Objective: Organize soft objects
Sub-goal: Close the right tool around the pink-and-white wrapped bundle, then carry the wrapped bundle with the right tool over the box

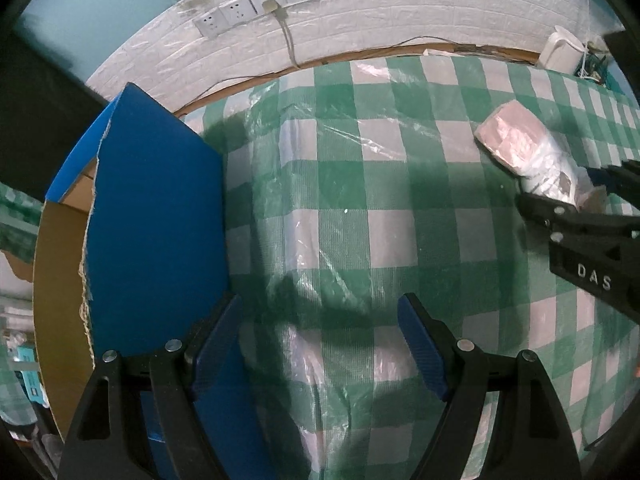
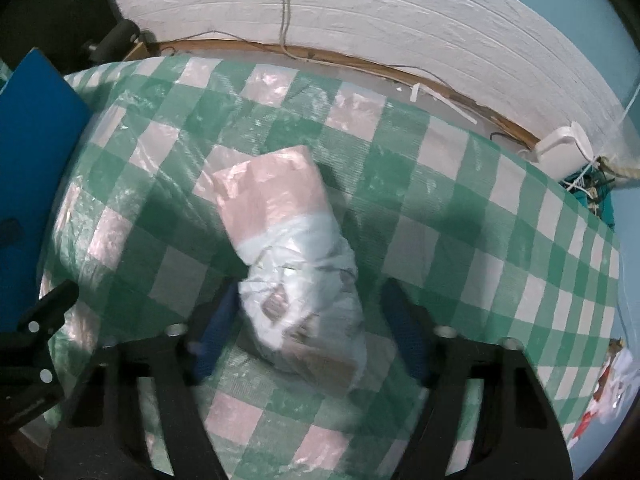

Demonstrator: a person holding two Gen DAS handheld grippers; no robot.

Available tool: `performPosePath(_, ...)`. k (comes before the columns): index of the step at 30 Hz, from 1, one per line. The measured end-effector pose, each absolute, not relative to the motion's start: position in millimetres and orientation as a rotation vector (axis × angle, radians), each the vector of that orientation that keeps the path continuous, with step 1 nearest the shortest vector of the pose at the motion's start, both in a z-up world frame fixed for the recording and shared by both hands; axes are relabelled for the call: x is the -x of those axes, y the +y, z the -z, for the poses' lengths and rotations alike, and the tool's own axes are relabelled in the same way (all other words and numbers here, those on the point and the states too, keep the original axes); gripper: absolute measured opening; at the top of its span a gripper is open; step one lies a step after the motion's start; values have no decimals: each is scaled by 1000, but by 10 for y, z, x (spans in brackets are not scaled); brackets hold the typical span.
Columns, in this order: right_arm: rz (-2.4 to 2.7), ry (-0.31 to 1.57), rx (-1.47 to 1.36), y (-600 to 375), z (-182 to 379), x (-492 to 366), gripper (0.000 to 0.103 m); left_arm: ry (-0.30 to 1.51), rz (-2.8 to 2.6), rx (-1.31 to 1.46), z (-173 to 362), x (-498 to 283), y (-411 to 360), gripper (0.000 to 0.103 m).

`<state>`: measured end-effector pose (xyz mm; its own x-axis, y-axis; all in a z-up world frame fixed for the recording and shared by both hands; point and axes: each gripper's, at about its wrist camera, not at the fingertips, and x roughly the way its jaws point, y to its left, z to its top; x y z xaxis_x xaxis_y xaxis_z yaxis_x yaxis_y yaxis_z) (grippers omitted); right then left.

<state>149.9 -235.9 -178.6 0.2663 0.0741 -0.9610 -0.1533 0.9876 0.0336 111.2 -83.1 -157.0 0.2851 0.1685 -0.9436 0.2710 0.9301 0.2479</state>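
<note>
The step in hand looks like the pick-up of one soft item: a plastic-wrapped bundle [image 2: 296, 264], pink at its far end and white at the near end, lies on the counter [image 2: 460, 216] under a green-and-white checked cloth covered with clear film. The right hand-held gripper [image 2: 306, 332] points steeply down over the bundle's white end, with one blue pad on each side of it. The left pad seems to be at or against the wrap, while the right pad stands a little clear, so the bundle sits between the jaws but is not yet firmly clamped; motion blur makes the contact hard to judge. The left hand-held gripper [image 1: 320, 344] is spread wide and empty, hovering over bare cloth just beside a blue cardboard box [image 1: 156, 216] whose open top and torn edge show at the counter's left. That box is likely the destination. The next move calls for closing fully on the soft wrap without crushing or slipping off the slick plastic, then lifting and carrying it left toward the box.
</note>
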Motion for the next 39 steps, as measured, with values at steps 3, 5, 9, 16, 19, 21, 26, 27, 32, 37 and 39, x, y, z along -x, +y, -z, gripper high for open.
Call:
performPosePath(3,-155,1300,76,-2353,1789,-1502,52,1286,78,-404,1566,-1078,-830,81)
performPosePath(5,-152,1308,75,-2348,1774,-1507,49,1281,86,-401,1553,-1054,-826,81)
performPosePath(9,-140,1318,46,-2325,1691,-1497,48,1256,95,-400,1483,-993,-836,75)
performPosePath(16,-132,1308,15,-2310,1506,-1446,48,1244,117,-378,1357,-888,-816,45)
performPosePath(19,-137,1295,8,-2300,1392,-1394,48,1244,126,-366,1301,-840,-795,32)
performPosePath(21,-142,1287,4,-2292,1328,-1353,48,1236,123,-361,1257,-817,-776,30)
performPosePath(26,-174,1256,1,-2242,1128,-1259,48,1208,115,-343,1109,-779,-729,25)
performPosePath(27,-179,1248,2,-2218,1082,-1246,48,1202,116,-339,1079,-769,-720,25)
performPosePath(32,-208,1212,12,-2091,881,-1153,48,1170,118,-332,917,-671,-669,24)
performPosePath(37,-238,1180,25,-1986,701,-1056,48,1147,104,-323,782,-592,-559,24)
performPosePath(39,-251,1169,29,-1945,634,-1024,48,1143,99,-323,737,-577,-514,24)
